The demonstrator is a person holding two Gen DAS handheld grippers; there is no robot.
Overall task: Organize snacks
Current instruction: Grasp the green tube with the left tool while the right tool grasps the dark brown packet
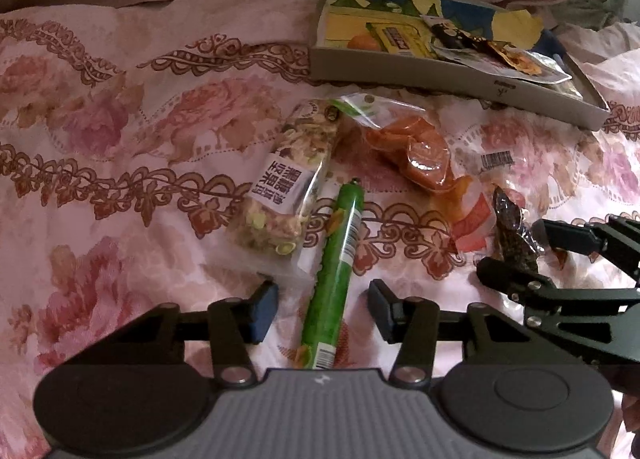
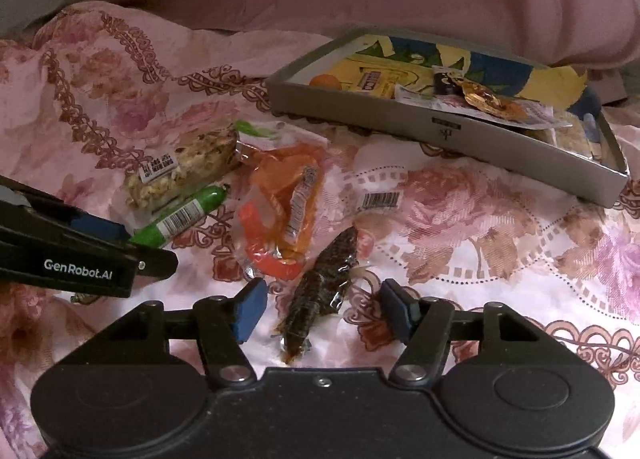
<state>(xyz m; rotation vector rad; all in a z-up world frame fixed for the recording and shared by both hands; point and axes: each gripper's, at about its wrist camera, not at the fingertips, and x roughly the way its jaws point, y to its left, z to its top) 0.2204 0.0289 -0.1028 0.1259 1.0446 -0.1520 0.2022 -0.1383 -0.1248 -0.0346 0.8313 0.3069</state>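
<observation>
Green sausage stick (image 1: 334,279) is lying lengthwise between the left gripper (image 1: 323,309) fingers, untouched; right gripper (image 2: 322,309) fingers are likewise straddling the dark snack (image 2: 316,295), unclamped.

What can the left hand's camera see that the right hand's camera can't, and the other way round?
Only the left wrist view shows the left gripper astride the green stick's near end. Only the right wrist view shows the right gripper astride the whole dark brown snack, not pressing it. Both show the grain bar, orange packet and grey tray on the flowery bedspread.
</observation>
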